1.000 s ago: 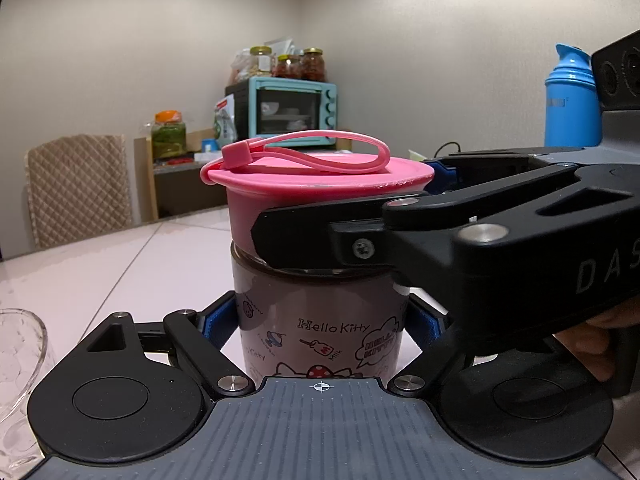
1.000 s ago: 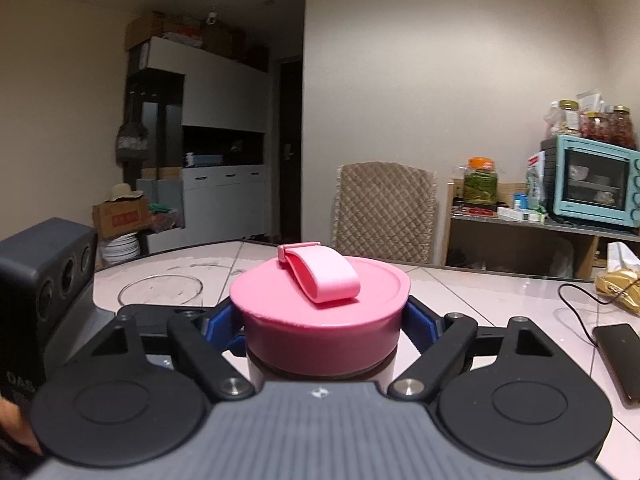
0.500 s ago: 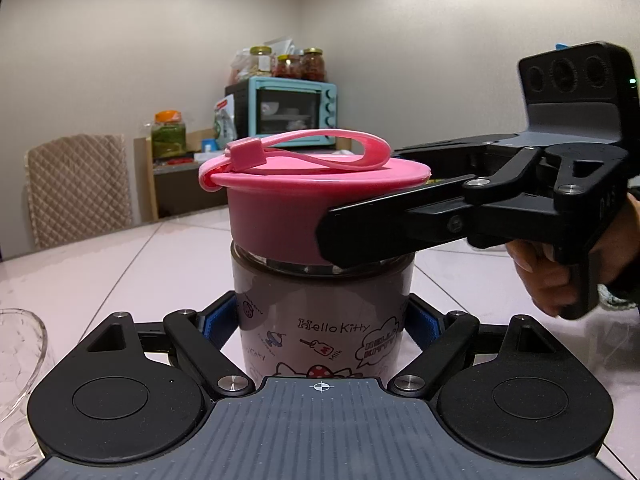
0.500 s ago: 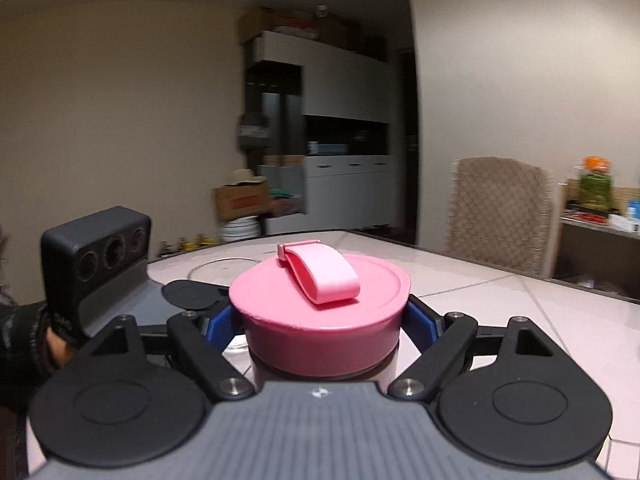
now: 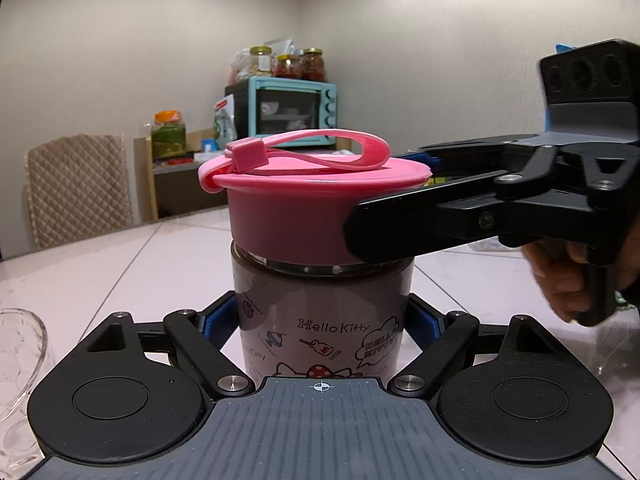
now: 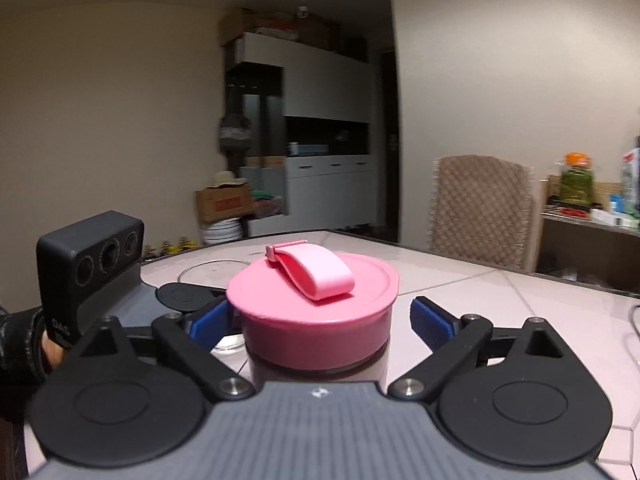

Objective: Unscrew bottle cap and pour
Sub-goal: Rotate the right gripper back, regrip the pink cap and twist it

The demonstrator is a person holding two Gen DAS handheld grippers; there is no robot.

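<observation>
step: unscrewing, regrip between turns | bottle [image 5: 320, 320] centre frame on desk [image 5: 120, 264], pinched by left hand-held gripper [image 5: 320, 326] | right hand-held gripper [image 6: 320, 320] opening around cap [image 6: 316, 312], pads clear | next: rotate back, reclamp, twist

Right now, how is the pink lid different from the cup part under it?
The pink lid is plain pink and has a loop strap on top; the cup body is greyish with Hello Kitty pictures. The lid is wider and overhangs the body. The left gripper is shut on the body, while the right gripper is opening, its pads off the lid. Both are round and stand upright together.
</observation>
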